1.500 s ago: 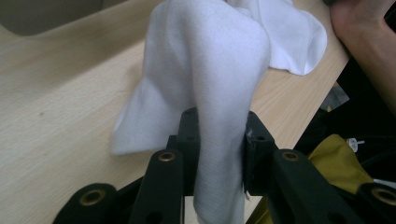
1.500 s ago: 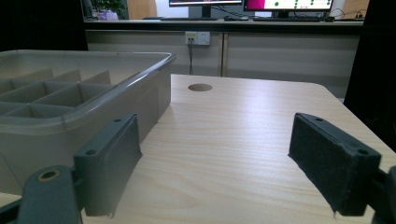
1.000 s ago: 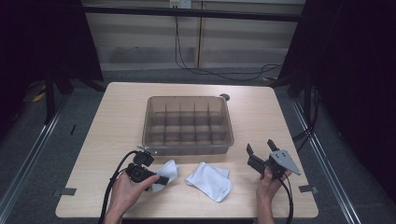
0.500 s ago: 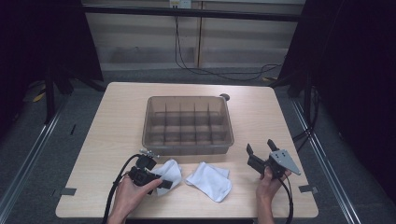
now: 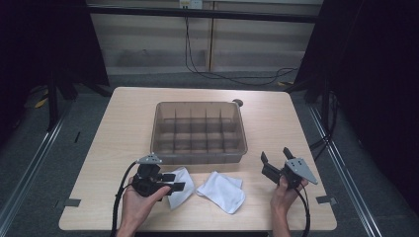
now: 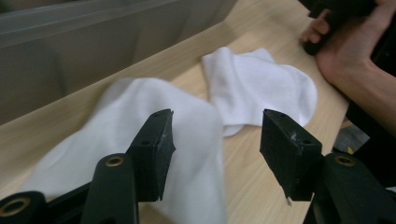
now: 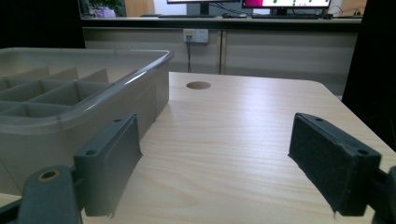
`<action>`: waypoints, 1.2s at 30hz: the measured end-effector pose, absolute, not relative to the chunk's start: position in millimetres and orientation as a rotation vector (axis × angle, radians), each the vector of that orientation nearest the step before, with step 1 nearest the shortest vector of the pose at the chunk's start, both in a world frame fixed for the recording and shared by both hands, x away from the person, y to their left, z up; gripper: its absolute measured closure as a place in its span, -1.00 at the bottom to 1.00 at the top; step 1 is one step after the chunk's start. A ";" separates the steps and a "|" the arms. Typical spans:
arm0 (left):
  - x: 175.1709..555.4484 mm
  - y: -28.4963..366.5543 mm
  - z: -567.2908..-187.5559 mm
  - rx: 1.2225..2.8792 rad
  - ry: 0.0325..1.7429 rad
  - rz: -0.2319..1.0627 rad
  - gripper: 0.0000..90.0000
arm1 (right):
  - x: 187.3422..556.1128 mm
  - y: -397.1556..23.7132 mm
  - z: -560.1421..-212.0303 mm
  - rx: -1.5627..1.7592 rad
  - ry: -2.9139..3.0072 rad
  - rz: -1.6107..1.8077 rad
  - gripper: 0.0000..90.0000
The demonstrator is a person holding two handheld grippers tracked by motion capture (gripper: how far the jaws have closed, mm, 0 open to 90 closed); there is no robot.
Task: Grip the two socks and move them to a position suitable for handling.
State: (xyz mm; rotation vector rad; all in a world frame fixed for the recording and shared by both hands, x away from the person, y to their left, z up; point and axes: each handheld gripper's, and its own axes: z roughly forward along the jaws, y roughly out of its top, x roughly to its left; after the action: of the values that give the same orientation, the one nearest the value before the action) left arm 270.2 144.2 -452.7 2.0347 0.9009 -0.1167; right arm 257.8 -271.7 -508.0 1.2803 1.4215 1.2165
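Left tongs [image 5: 174,181]: lower left of the high view, held in the person's left hand [image 5: 141,200]; jaws have just been opening and now stand apart, with nothing pressed between them.
Near sock [image 5: 179,192]: white, lying flat on the worktop [image 5: 123,123] just beside the left tongs' tips; in the left gripper view it spreads under and beyond the left-hand jaw [image 6: 154,140], blurred.
Second sock [image 5: 221,190]: white, lower centre of the high view, just right of the near sock; whether the two touch cannot be told. In the left gripper view it lies upper centre [image 6: 261,86].
Right tongs [image 5: 274,160]: lower right of the high view, held in the right hand [image 5: 286,192]; jaws wide apart, empty, over bare wood in the right gripper view [image 7: 215,154].
Tray [image 5: 197,157]: clear, divided into compartments, centre of the worktop, behind both socks.
Hole [image 5: 238,103]: small round opening in the worktop, beyond the tray's far right corner.
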 end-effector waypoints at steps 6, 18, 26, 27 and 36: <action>265.4 123.4 -460.0 2.081 0.852 -0.111 0.09 | 259.6 -272.9 -506.9 1.343 1.439 1.195 -0.64; 260.1 93.1 -471.4 2.124 0.743 -0.121 0.67 | 243.9 -261.5 -468.6 1.326 1.637 1.273 -0.64; 262.1 70.4 -476.7 2.169 0.713 -0.100 0.69 | 228.6 -240.6 -461.1 1.271 1.849 1.303 -0.27; 262.0 66.7 -479.0 2.184 0.703 -0.091 0.71 | 226.9 -237.5 -460.6 1.258 1.878 1.308 -0.22; 263.1 58.8 -491.7 2.225 0.707 -0.079 0.78 | 223.9 -214.2 -477.4 1.224 2.169 1.352 0.30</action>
State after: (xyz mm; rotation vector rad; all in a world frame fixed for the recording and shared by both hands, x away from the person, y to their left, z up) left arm 263.1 58.8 -491.7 2.2252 0.7069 -0.0790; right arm 223.9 -214.2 -477.4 1.2240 2.1686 1.3523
